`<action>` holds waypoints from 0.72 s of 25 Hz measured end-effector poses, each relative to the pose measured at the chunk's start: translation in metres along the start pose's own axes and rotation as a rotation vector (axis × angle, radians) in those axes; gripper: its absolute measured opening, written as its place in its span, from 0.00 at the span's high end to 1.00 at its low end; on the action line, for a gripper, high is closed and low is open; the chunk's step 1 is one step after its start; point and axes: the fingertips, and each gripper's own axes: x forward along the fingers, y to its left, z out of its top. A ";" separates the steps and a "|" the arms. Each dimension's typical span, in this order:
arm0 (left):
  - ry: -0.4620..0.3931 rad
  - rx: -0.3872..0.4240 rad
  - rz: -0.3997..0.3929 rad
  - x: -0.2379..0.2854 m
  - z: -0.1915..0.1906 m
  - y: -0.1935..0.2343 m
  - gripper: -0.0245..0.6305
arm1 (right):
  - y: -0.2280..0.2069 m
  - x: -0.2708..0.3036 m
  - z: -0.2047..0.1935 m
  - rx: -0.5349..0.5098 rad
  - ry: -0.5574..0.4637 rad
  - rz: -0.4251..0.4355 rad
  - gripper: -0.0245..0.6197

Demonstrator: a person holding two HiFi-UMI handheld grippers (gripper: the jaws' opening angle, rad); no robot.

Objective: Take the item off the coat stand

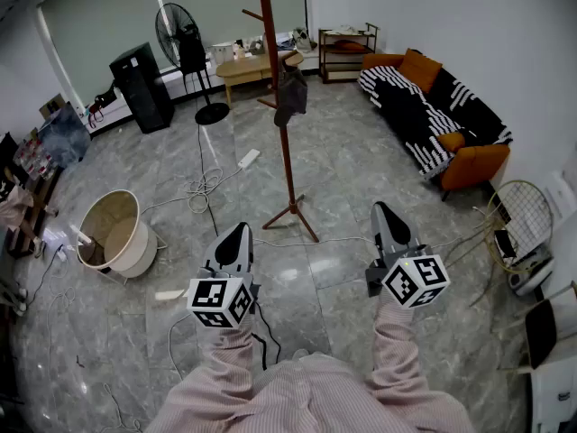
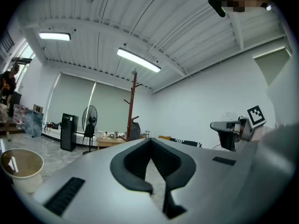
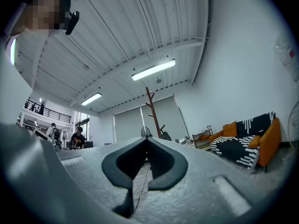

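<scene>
A tall reddish-brown coat stand [image 1: 287, 152] rises from the grey tiled floor in the middle of the room. A dark bag-like item [image 1: 290, 96] hangs from one of its pegs about halfway up. My left gripper [image 1: 236, 235] and right gripper [image 1: 384, 212] are held side by side well short of the stand's base, both pointing towards it. Each is shut with nothing between its jaws. In the left gripper view the coat stand [image 2: 133, 107] and the dark item [image 2: 134, 131] show far beyond the closed left gripper [image 2: 150, 142]. The right gripper [image 3: 146, 141] also faces the coat stand [image 3: 152, 107].
A pedestal fan [image 1: 185, 39], a black tower unit [image 1: 141, 87] and a low wooden table [image 1: 252, 65] stand behind the stand. A power strip with cables [image 1: 247, 159] lies left of its base. A round beige bin [image 1: 113, 233] is left, a striped sofa [image 1: 433, 106] right.
</scene>
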 end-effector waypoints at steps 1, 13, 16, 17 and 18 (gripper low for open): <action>0.001 -0.004 -0.002 0.000 0.000 0.000 0.96 | 0.001 0.000 0.001 0.000 0.000 0.003 0.95; 0.007 -0.025 -0.001 0.002 0.001 -0.008 0.96 | 0.000 -0.001 0.009 0.007 -0.012 0.025 0.95; 0.007 -0.029 -0.002 0.004 -0.001 -0.015 0.96 | -0.004 -0.003 0.007 0.009 -0.001 0.038 0.95; 0.008 -0.030 -0.003 0.004 -0.002 -0.019 0.96 | -0.005 -0.004 0.005 0.009 0.003 0.045 0.95; 0.010 -0.029 -0.005 0.004 -0.004 -0.022 0.96 | -0.006 -0.005 0.004 0.010 0.008 0.049 0.95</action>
